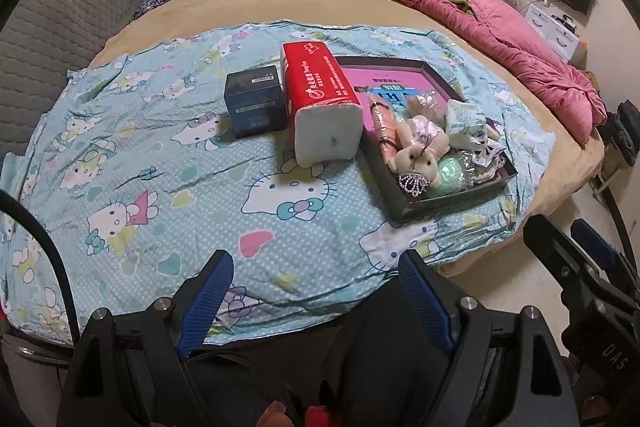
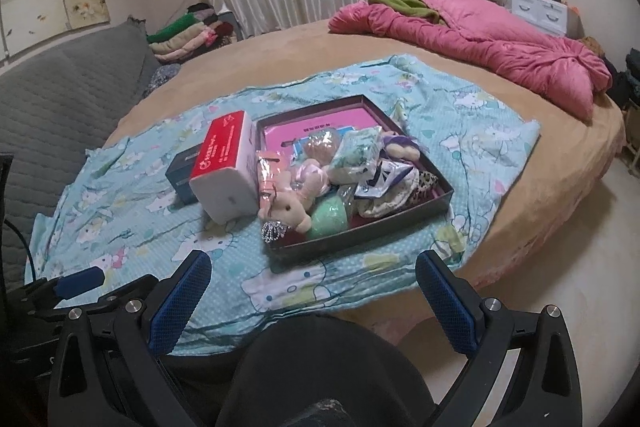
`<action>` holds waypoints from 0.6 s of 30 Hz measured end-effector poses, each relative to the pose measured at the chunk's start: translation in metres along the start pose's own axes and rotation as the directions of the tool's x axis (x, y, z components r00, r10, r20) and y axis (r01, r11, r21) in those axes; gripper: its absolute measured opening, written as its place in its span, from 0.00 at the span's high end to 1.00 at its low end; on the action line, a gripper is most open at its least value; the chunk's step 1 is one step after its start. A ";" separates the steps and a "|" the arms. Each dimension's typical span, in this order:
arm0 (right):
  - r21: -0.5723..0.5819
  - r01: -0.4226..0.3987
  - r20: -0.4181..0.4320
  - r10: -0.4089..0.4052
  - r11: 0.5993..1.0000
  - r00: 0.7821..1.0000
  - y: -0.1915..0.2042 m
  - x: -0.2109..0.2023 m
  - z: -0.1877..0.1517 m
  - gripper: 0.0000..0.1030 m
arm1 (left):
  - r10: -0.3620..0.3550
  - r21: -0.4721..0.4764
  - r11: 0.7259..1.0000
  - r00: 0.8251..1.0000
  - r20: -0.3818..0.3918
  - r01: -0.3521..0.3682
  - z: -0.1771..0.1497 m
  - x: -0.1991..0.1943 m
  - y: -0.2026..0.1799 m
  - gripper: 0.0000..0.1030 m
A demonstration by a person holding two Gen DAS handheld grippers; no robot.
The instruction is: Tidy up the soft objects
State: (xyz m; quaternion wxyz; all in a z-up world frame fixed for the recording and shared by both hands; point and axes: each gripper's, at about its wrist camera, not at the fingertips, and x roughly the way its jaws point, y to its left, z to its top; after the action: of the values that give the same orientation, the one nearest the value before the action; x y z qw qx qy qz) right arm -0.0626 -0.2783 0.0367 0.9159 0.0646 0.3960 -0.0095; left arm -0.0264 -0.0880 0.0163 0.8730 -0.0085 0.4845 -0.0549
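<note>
The tray (image 2: 400, 223) of soft toys sits on the bed, far ahead of both empty, wide-open grippers, and the right gripper (image 2: 316, 291) is nearer to it than the left gripper (image 1: 316, 291).

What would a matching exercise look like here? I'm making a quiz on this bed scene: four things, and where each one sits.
Things:
1. plush bunny
2. tissue pack
3. dark blue box
4. pink quilt

Places:
A. far side of the bed
B. inside the tray
C. between the blue box and the tray
D. left of the tissue pack

Pairs: 1-B, 2-C, 3-D, 4-A
</note>
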 end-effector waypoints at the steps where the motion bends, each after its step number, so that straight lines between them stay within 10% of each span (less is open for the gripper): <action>1: -0.001 0.000 -0.003 -0.001 1.000 1.000 0.000 0.001 0.000 0.01 | -0.002 0.002 1.000 1.000 -0.001 0.002 0.000 0.000 0.000 0.18; 18: -0.013 -0.010 -0.011 0.010 1.000 1.000 0.002 0.001 -0.001 0.01 | 0.007 0.007 1.000 1.000 0.000 -0.007 -0.001 0.000 -0.001 0.18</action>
State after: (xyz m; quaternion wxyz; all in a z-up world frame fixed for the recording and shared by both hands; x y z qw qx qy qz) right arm -0.0627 -0.2764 0.0359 0.9142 0.0608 0.4007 -0.0022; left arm -0.0274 -0.0894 0.0154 0.8733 -0.0036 0.4842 -0.0536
